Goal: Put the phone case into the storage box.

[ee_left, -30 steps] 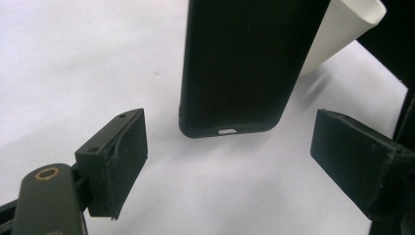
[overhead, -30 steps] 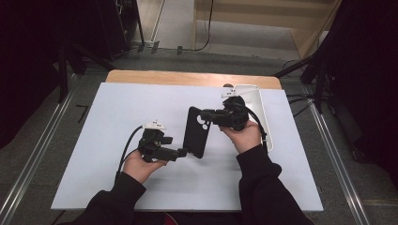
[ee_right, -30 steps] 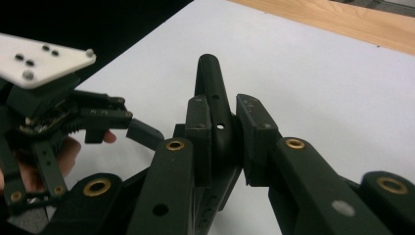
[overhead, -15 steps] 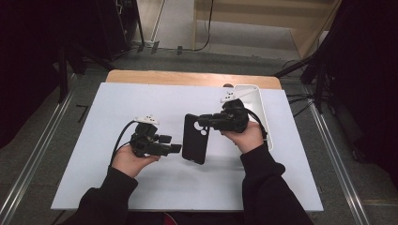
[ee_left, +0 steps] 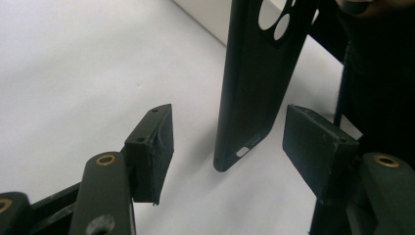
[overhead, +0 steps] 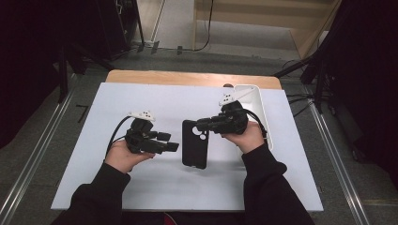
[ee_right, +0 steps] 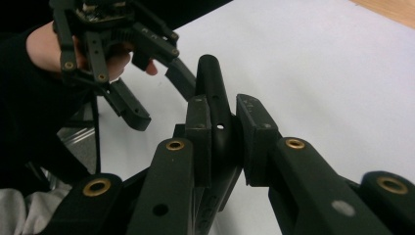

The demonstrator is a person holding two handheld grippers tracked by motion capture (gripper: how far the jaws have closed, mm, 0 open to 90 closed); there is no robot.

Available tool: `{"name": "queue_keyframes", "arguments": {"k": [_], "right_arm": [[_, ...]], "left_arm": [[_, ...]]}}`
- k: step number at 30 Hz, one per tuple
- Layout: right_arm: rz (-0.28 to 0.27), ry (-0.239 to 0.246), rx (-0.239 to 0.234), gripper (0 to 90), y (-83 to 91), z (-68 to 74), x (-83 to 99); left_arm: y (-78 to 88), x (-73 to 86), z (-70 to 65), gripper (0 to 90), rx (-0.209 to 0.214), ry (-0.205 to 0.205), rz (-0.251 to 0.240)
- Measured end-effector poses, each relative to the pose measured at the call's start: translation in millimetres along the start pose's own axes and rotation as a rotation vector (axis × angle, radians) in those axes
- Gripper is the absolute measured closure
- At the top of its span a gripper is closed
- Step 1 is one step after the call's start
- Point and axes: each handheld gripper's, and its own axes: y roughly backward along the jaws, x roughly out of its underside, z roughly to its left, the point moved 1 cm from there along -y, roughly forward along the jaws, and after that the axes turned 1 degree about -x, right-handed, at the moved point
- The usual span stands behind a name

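Note:
A black phone case (overhead: 193, 151) with round camera cutouts hangs over the white table top (overhead: 141, 98). My right gripper (overhead: 202, 124) is shut on its upper edge. In the right gripper view the pads (ee_right: 198, 122) press on the case's rim (ee_right: 210, 73). My left gripper (overhead: 169, 141) is just left of the case, and its jaws have just been closing. In the left gripper view the case (ee_left: 259, 73) stands on edge ahead of the gap, and neither pad (ee_left: 151, 142) touches it. The left gripper (ee_right: 161, 98) also shows in the right gripper view.
A white tray (overhead: 258, 96) lies at the table's far right, just behind my right hand. A wooden strip (overhead: 187, 77) runs along the far edge. Dark stands and cables are on the floor beyond.
My left gripper has pulled a little left and up from the case's lower edge, and its jaws have narrowed. The case's lower end has swung slightly nearer the person. My right hand has stayed put.

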Motion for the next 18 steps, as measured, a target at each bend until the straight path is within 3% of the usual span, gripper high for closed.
{"name": "queue_keyframes", "arguments": {"k": [5,11,18], "right_arm": [[0.006,0.037,-0.048,74.7,-2.2,3.0,0.0],[0.021,0.064,-0.085,74.6,-5.6,7.9,-1.0],[0.047,0.067,-0.139,74.7,-12.3,10.8,-0.6]], "left_arm": [[2.5,-3.5,-3.9,35.5,0.058,-0.026,-0.012],[5.8,-8.6,-7.8,35.6,0.05,-0.065,-0.01],[4.3,-12.0,-8.9,35.7,0.065,-0.075,-0.007]]}}
